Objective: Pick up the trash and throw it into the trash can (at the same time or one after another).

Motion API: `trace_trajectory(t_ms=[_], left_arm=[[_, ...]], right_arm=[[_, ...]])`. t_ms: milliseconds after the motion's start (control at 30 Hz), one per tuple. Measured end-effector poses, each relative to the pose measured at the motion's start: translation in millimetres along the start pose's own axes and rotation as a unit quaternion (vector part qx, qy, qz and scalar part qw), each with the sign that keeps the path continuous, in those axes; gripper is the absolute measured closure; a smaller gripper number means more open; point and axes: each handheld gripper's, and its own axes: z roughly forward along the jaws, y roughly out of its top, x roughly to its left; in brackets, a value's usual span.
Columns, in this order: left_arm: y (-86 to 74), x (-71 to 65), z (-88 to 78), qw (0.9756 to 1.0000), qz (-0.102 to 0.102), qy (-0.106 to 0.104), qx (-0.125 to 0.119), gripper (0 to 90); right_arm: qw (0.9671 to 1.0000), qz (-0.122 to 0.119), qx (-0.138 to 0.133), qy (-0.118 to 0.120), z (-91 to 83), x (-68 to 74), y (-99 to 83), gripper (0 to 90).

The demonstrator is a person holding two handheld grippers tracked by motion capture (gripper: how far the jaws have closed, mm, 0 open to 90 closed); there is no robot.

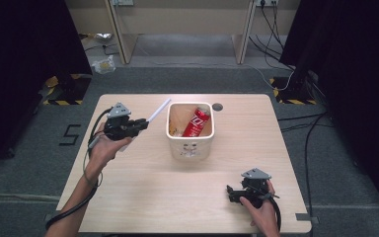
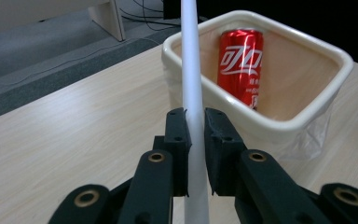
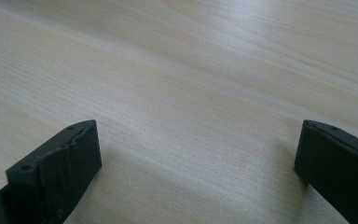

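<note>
In the left gripper view a white tube [image 2: 192, 93] stands between the two black jaws at lower centre, running from the bottom edge straight up past the top of the frame. The pads press on it from both sides, so the left gripper [image 2: 195, 135] is clamped tight on the tube. Behind it, in the upper right of that view, sits a cream square bin [image 2: 279, 123] with a red can [image 2: 240, 65] leaning inside against its far wall.

In the high view the tube [image 1: 158, 110] slants up and to the right from the left gripper [image 1: 139, 123], its free end just beside the bin's [image 1: 191, 148] upper left corner, at centre frame. The red can [image 1: 196, 123] lies tilted in the bin. The left hand [image 1: 107, 147] comes in from the lower left, forearm angled up, holding the gripper above the wooden table [image 1: 143, 187] and pointing right toward the bin.

In the right gripper view the jaws stand wide apart at the lower corners, with bare table [image 3: 191, 93] between them and nothing held. In the high view the right gripper [image 1: 233, 192] sits low at the lower right of the table, well apart from the bin, the right hand [image 1: 260, 210] wrapped around it and pointing left.
</note>
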Motion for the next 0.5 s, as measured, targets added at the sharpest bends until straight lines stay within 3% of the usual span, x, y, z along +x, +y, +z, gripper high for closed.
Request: trace_trajectory(t_ms=[500], left_arm=[[30.6,-21.3,24.9,0.9995,0.011,-0.028,-0.007,79.7]], right_arm=[[1.0,-0.001,-0.001,0.0,0.1,-0.1,0.0,0.6]])
